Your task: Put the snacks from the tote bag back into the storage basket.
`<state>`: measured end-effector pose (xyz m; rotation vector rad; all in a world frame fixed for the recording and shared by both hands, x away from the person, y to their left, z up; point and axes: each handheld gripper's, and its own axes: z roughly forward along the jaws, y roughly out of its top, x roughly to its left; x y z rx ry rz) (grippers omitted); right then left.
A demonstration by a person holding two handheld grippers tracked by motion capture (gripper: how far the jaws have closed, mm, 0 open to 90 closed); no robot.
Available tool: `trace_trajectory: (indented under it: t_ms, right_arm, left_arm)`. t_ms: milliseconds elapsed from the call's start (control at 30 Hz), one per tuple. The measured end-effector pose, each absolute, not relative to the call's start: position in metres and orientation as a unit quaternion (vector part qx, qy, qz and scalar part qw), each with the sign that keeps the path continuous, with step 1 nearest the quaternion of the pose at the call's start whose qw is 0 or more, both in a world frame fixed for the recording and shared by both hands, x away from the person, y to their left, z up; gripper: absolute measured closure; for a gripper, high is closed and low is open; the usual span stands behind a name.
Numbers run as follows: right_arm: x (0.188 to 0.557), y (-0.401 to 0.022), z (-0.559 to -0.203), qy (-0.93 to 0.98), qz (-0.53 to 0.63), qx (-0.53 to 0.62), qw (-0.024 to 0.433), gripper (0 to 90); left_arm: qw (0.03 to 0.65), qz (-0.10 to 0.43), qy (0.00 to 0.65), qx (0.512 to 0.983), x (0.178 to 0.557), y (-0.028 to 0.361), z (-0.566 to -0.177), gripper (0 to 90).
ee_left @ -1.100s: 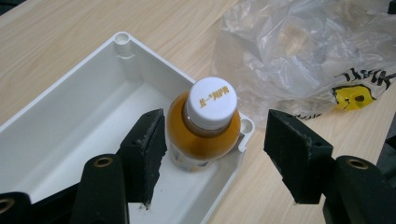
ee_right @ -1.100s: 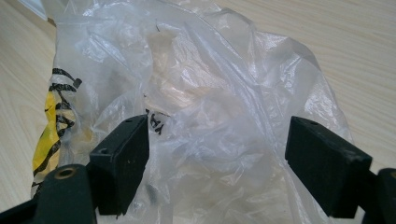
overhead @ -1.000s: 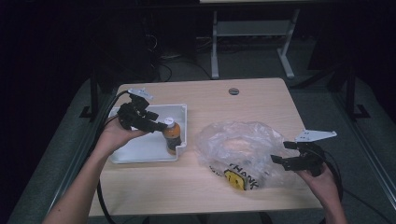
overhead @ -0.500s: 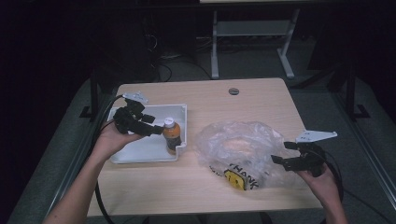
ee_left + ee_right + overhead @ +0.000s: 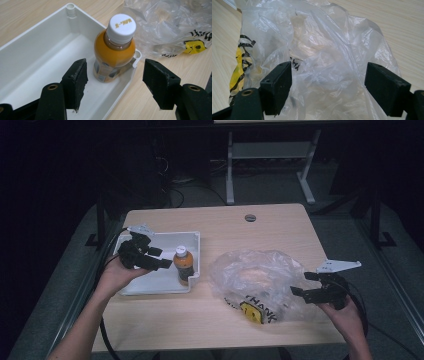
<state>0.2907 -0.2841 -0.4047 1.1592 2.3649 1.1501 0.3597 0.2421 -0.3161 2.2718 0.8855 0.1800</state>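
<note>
Bottle: a small clear bottle [image 5: 115,50] of orange drink, with a white screw cap that bears small yellow print and a label band low on its body.
Where it is: it stands inside my white tray [image 5: 150,285], in the corner nearest the plastic bag [image 5: 260,275], close against the tray's end wall. The tray lies on the left part of the tabletop [image 5: 225,225].
Axis: the bottle's long axis is upright, cap up, base on the tray floor. In my left claw's view it seems to lean a little toward the camera; I take that for the angle of the look.
My left claw: my left claw [image 5: 159,259] is released, jaws wide apart, hanging over the tray just beside the bottle, with the bottle ahead of the gap and neither pad on it.
My right claw: my right claw [image 5: 306,284] is also released, jaws spread, at the right edge of the bag. Crumpled film lies between and ahead of the pads [image 5: 277,85]; I cannot tell whether they touch it.
High view gives: the whole layout, with tray and bottle on the left, bag in the middle, and both my hands [image 5: 114,274] at the near edge.
Left claw view gives: the cap's print, the label and the tray's rounded corner post.
Right claw view gives: the bag's folds and its yellow and black print.
</note>
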Motion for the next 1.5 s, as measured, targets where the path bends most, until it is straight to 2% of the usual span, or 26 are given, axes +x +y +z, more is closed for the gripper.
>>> trace_trajectory:
  t_ms: [1500]
  right_arm:
    - [0.289,-0.285,-0.404,0.814,0.398,0.4,0.136,21.5]
  left_arm:
    - [0.36,0.062,0.358,0.859,0.335,0.265,-0.361,35.9]
